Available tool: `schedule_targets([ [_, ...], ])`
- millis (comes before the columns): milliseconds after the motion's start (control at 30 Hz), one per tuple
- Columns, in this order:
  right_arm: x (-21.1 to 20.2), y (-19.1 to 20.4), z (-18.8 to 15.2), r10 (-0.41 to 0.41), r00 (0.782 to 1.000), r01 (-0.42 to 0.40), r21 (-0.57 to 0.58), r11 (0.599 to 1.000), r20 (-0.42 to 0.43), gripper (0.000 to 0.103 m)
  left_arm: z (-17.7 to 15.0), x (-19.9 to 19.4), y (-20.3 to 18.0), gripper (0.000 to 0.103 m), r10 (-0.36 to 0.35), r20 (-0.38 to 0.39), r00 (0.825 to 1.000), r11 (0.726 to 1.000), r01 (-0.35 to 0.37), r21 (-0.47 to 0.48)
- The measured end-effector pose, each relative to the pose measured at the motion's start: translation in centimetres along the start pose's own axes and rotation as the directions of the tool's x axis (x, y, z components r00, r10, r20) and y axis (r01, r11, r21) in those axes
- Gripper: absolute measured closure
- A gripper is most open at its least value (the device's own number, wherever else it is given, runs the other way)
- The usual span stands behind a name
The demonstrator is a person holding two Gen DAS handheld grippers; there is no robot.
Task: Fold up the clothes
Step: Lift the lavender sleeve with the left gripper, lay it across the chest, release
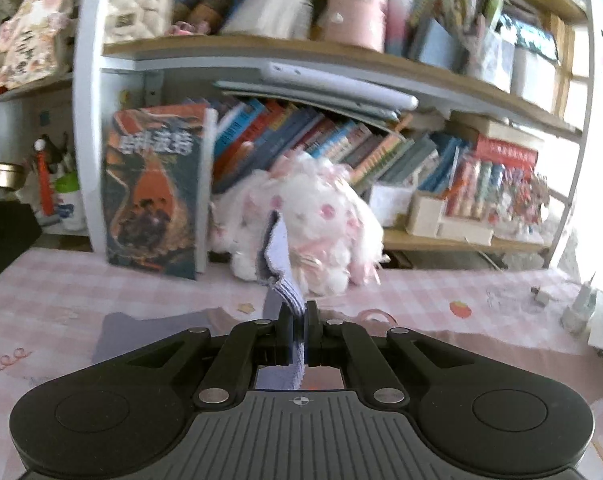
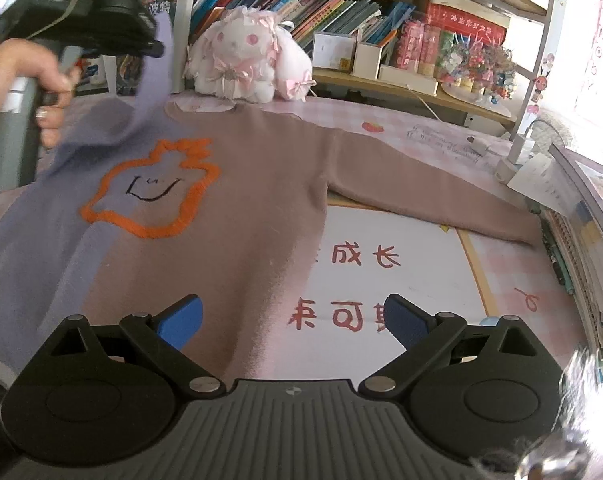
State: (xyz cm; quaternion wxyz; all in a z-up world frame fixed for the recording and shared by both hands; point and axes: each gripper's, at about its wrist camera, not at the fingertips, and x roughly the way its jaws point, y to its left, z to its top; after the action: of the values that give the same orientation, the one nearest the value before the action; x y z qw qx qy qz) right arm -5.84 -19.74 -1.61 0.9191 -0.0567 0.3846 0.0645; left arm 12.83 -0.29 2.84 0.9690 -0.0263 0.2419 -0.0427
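Note:
A sweater (image 2: 237, 184), lilac on its left half and mauve-brown on its right, with an orange outlined smiling figure, lies flat on the pink checked tablecloth (image 2: 433, 136). Its right sleeve (image 2: 429, 188) stretches out to the right. My left gripper (image 1: 299, 316) is shut on the lilac sleeve cuff (image 1: 279, 256) and holds it lifted above the table; in the right wrist view it shows at upper left (image 2: 133, 36) with the lilac sleeve hanging from it. My right gripper (image 2: 293, 320) is open and empty, above the sweater's lower hem.
A white and pink plush rabbit (image 2: 249, 60) sits at the table's back edge before a bookshelf (image 1: 301, 148). A printed mat with red characters (image 2: 381, 280) lies under the sweater's right side. Stacked books (image 2: 589, 240) and a white charger (image 2: 521, 144) line the right edge.

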Motion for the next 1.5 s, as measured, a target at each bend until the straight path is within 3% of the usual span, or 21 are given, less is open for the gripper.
schedule_targets([
  [367,0.2,-2.2,-0.9,-0.023,0.999,0.024,0.022,0.999,-0.042,0.005,-2.5,3.7,-3.8,0.099,-0.009,-0.098,0.995,0.996,0.018,0.084],
  [467,0.2,-2.6,-0.9,-0.031,0.998,0.033,0.031,0.999,-0.048,0.005,-2.9,4.9,-4.6,0.093,-0.033,-0.156,0.987,0.996,0.045,0.077],
  [600,0.2,-2.8,-0.9,-0.032,0.998,0.034,0.042,0.999,-0.047,0.005,-2.5,5.6,-5.5,0.066,-0.083,-0.254,0.964,0.994,0.097,0.043],
  [733,0.3,-2.6,-0.8,-0.013,0.999,0.015,0.042,0.999,-0.043,0.005,-1.4,1.9,-5.6,0.051,-0.148,-0.148,0.978,0.987,0.155,0.034],
  [800,0.6,-2.3,-0.6,0.008,0.999,-0.006,0.041,0.999,-0.046,0.005,-1.1,-0.2,-5.2,0.05,-0.167,-0.098,0.981,0.983,0.173,0.057],
  [1000,1.8,-1.4,-0.4,0.082,0.995,-0.079,0.036,0.996,-0.065,0.005,-4.3,-5.9,-1.7,0.039,-0.005,-0.091,0.996,0.978,0.024,0.205],
  [1200,2.7,-0.3,-0.4,0.113,0.989,-0.105,0.089,0.991,-0.097,0.007,-9.2,-11.2,3.6,0.028,0.191,-0.165,0.968,0.954,-0.144,0.261],
  [1367,2.9,0.6,-0.4,0.099,0.989,-0.085,0.13,0.988,-0.105,0.008,-11.1,-12.4,8.4,0.028,0.329,-0.206,0.922,0.937,-0.291,0.195],
  [1433,2.8,0.6,-0.4,0.091,0.989,-0.072,0.156,0.985,-0.113,0.012,-11.3,-12.4,10.3,0.028,0.334,-0.239,0.912,0.942,-0.31,0.132],
  [1500,2.8,0.5,-0.3,0.084,0.989,-0.061,0.185,0.981,-0.122,0.022,-11.5,-12.3,11.8,0.028,0.298,-0.269,0.916,0.954,-0.295,0.056],
])
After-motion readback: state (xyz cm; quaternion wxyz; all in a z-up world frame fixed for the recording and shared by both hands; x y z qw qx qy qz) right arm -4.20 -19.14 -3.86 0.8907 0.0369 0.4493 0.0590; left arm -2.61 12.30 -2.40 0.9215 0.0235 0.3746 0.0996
